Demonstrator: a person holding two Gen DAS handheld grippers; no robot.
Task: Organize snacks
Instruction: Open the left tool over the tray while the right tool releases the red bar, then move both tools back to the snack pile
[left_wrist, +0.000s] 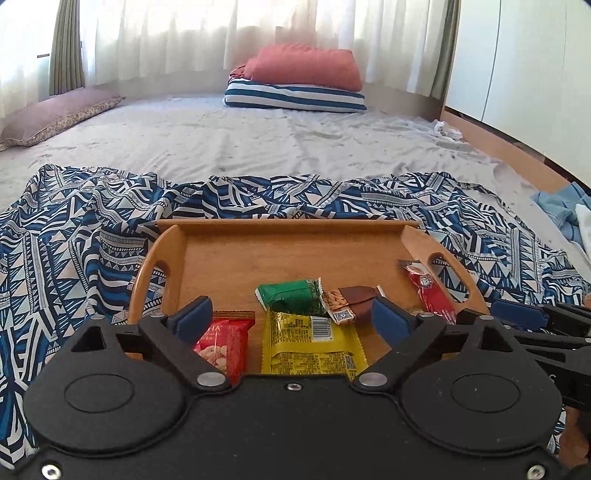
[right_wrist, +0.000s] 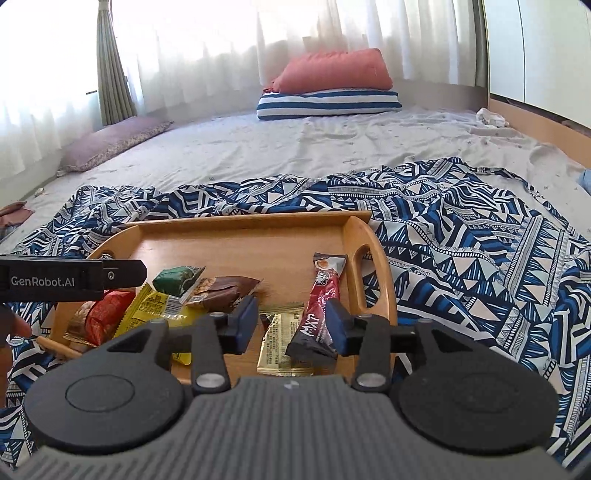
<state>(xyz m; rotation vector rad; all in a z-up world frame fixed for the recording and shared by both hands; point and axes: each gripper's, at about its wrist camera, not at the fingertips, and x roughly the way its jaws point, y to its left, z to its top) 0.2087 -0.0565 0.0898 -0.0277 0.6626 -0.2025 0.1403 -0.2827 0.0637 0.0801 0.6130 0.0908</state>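
The snacks lie in the wooden tray (right_wrist: 371, 240) on the bed: a green pack (left_wrist: 288, 297), a yellow pack (left_wrist: 310, 341), a red pack (left_wrist: 225, 345), a brown bar (right_wrist: 225, 291), a red stick (right_wrist: 323, 291) and a gold pack (right_wrist: 275, 343). They look light, soft and crinkly, maybe slippery, so I would pinch each one across its flat middle. The left gripper (left_wrist: 293, 321) is wide and holds nothing, the right gripper (right_wrist: 291, 325) is partly open and holds nothing, and both bodies hide the tray's near edge and parts of some packs.
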